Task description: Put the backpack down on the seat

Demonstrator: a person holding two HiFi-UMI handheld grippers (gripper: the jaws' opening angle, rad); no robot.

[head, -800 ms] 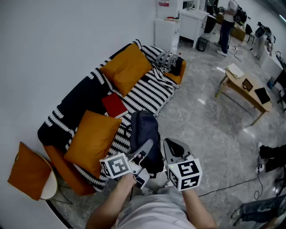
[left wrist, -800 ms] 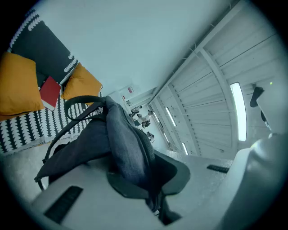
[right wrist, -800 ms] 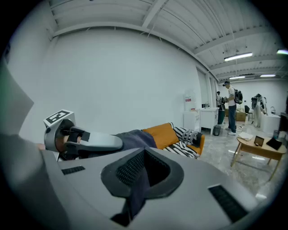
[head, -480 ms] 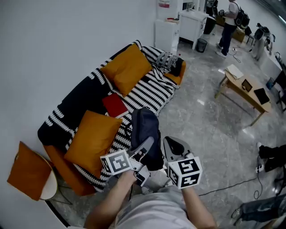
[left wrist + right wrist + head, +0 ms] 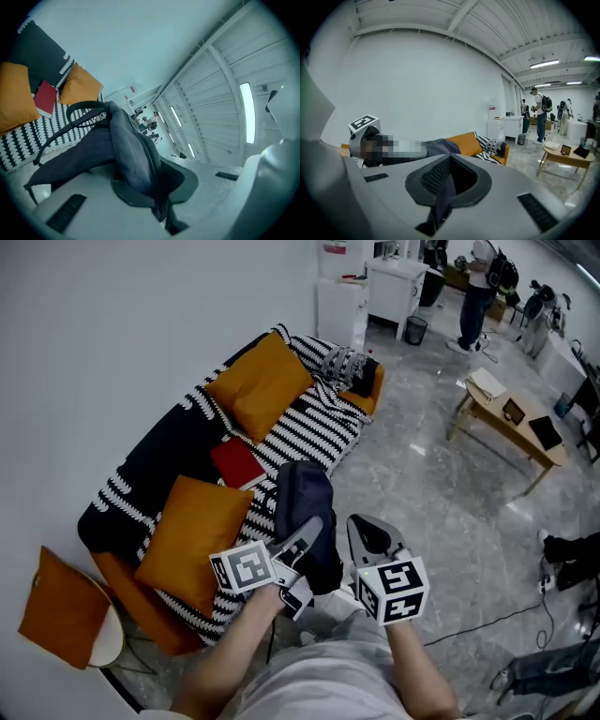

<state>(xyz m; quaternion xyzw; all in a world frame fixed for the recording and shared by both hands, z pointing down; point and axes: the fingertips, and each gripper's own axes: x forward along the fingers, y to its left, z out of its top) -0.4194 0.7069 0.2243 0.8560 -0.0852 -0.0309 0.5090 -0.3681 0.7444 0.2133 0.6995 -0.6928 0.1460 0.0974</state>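
Hanging over the sofa's point(image 5: 314, 432) front edge, head view: backpack point(image 5: 305, 512).
Left gripper view: left gripper point(image 5: 154, 187) clamped on its fabric.
Right gripper view: right gripper point(image 5: 445, 187) pinching a dark strip of it.
Risk: letting go this near the edge likely slides it floorward.

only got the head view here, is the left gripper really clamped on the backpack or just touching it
Observer: Clamped. The left gripper view shows the left gripper with its jaws shut on a fold of the backpack.
Operator: ok and the right one
Observer: The right gripper is shut too, in its own view, pinching a thin dark strap, apparently the backpack's.
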